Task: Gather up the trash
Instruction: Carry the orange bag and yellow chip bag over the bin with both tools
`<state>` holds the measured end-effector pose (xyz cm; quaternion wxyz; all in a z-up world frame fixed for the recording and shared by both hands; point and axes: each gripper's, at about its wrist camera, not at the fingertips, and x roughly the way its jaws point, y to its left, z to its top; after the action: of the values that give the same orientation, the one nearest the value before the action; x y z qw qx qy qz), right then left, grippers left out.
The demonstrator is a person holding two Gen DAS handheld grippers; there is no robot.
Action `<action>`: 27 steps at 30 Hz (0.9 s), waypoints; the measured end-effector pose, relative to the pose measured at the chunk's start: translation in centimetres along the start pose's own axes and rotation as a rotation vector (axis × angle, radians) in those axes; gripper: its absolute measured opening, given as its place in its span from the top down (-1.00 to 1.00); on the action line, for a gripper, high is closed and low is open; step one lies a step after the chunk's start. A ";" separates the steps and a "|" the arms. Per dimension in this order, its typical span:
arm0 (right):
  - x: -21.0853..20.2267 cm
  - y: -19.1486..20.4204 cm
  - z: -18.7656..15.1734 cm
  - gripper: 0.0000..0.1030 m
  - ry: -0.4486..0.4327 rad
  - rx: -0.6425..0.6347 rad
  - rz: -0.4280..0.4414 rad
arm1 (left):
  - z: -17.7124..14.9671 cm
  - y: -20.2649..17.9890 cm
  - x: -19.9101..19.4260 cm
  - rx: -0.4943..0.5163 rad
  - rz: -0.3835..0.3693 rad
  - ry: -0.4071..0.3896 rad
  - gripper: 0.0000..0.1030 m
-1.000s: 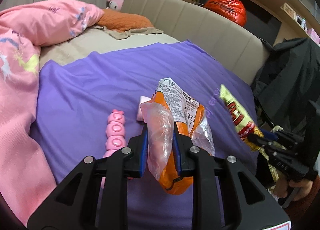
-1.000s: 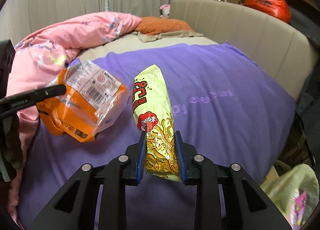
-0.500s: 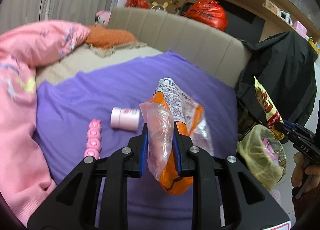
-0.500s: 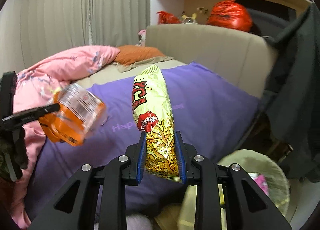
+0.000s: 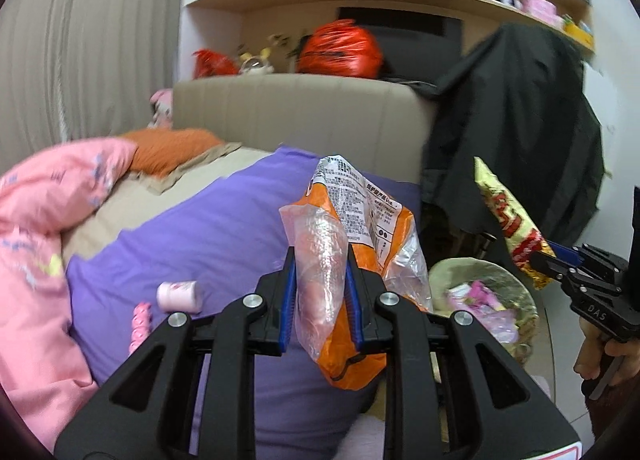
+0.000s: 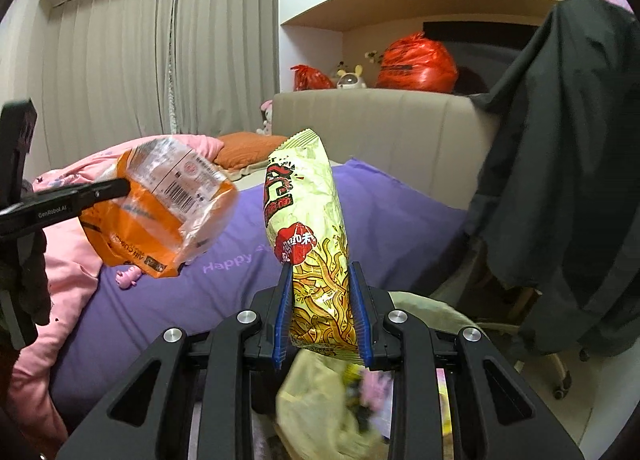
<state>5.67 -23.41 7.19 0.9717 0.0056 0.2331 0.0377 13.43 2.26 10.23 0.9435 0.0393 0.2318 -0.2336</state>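
Two snack wrappers are in play, one per hand. The left hand-held gripper (image 5: pixel 321 302) is clenched on an orange-and-clear plastic bag (image 5: pixel 352 260), crumpled, with a white printed label panel at its top and a barcode visible from the right wrist view. The right hand-held gripper (image 6: pixel 322 314) grasps a pale yellow-green noodle snack packet (image 6: pixel 310 227) by its lower part; the packet stands upright, with red lettering, a red badge and a noodle picture.

One waste bin (image 5: pixel 484 300) lined with a yellowish bag stands on the floor at the foot of the bed (image 5: pixel 208 232), with pink scraps inside it. On the purple bedcover lie one small pink cylinder (image 5: pixel 179 294) and one pink segmented toy (image 5: pixel 140 324), close together. Two red plastic bags (image 5: pixel 340 45) sit behind the beige headboard (image 5: pixel 296 115), and one black coat (image 5: pixel 516 127) hangs to the right.

A second ago both wrappers hung over the middle of the purple cover and the bin was barely in sight. Now both have swung to the bed's edge: the noodle packet is right above the bin, and the orange bag is just left of it.
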 end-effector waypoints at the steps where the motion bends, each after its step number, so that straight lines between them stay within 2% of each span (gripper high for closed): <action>1: -0.5 -0.4 -0.3 0.49 -0.002 -0.002 -0.005 | 0.1 -0.9 0.0 0.013 -0.003 -0.002 0.60; 10: -4.2 -5.1 -3.4 0.49 -0.020 0.054 -0.043 | -0.2 -10.2 1.8 0.148 -0.079 0.041 0.60; 22: -3.6 -8.9 -6.6 0.49 0.030 0.112 -0.081 | -1.0 -15.0 6.3 0.134 -0.180 0.074 0.60; 27: -1.8 -10.2 -7.9 0.49 0.094 0.113 -0.091 | -3.5 -17.4 11.0 0.167 -0.216 0.175 0.60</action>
<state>1.23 -33.77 0.64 0.9586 0.0479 0.2800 -0.0196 12.60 -17.18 2.69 0.8825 0.1126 0.2959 -0.3478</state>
